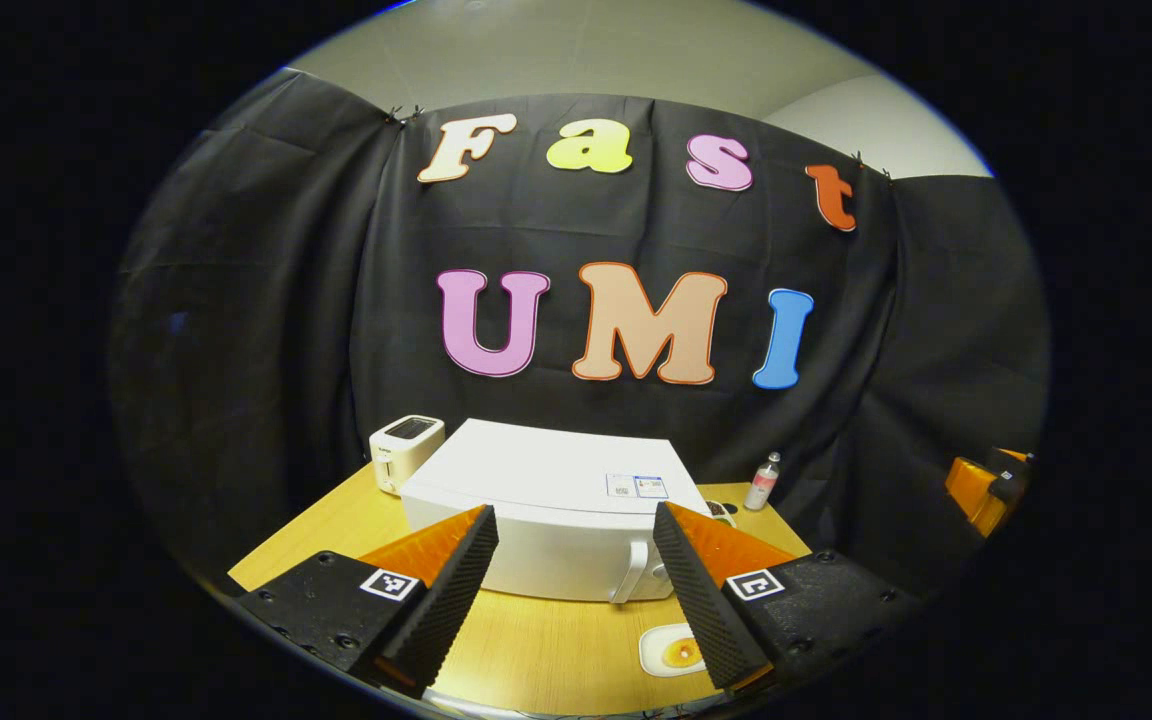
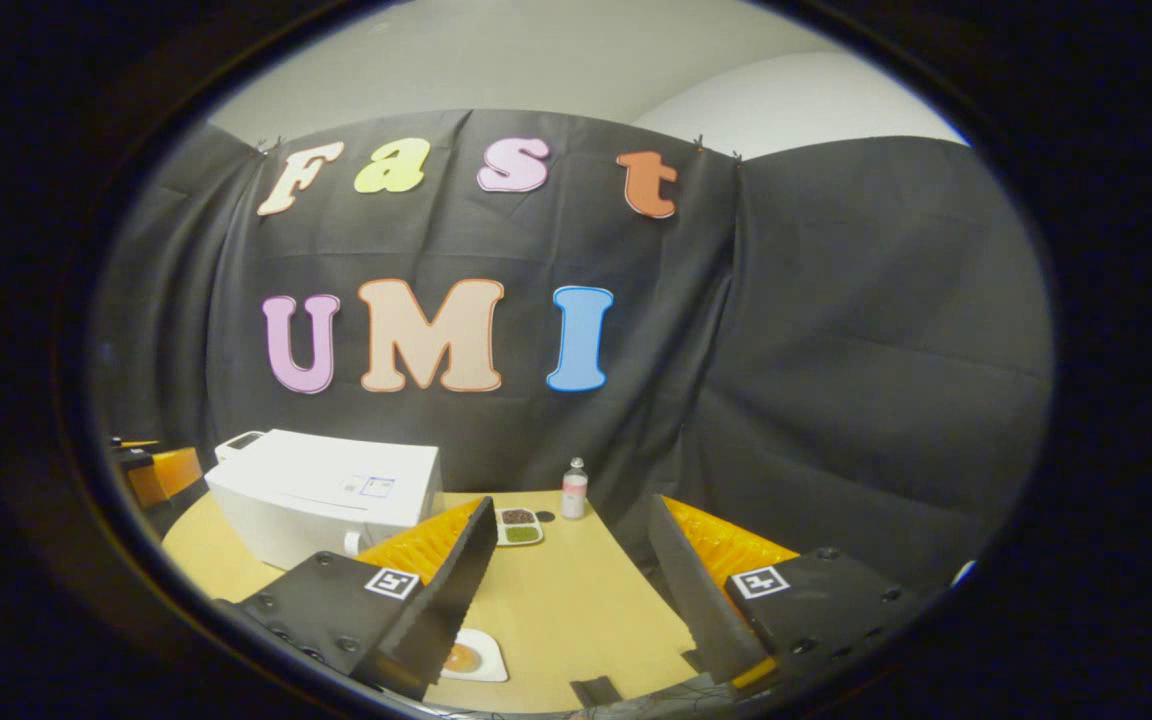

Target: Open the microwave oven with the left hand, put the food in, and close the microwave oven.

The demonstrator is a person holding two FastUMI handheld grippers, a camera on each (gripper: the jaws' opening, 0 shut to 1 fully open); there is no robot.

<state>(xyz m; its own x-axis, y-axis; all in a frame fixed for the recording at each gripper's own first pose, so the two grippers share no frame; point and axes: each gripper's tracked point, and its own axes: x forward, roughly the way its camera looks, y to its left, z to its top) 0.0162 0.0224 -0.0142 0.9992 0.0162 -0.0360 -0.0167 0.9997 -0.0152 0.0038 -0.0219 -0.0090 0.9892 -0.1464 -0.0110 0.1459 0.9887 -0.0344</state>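
Both tools, left tool [image 1: 576, 585] and right tool [image 2: 571, 585], hover with fingers apart before the closed microwave [image 1: 546, 500]; the food plate [image 1: 676, 650] lies on the worktop [image 1: 546, 640] just in front of it.

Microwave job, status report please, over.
Left gripper open, right gripper open, both empty. White box-shaped microwave shut, handle untouched. Food on small white plate waiting on wooden table. Path clear.

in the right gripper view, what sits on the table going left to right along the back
microwave oven → divided tray with dark and green food → small bottle by the cloth wall. The plate of food lies nearer, between the right gripper's open fingers.
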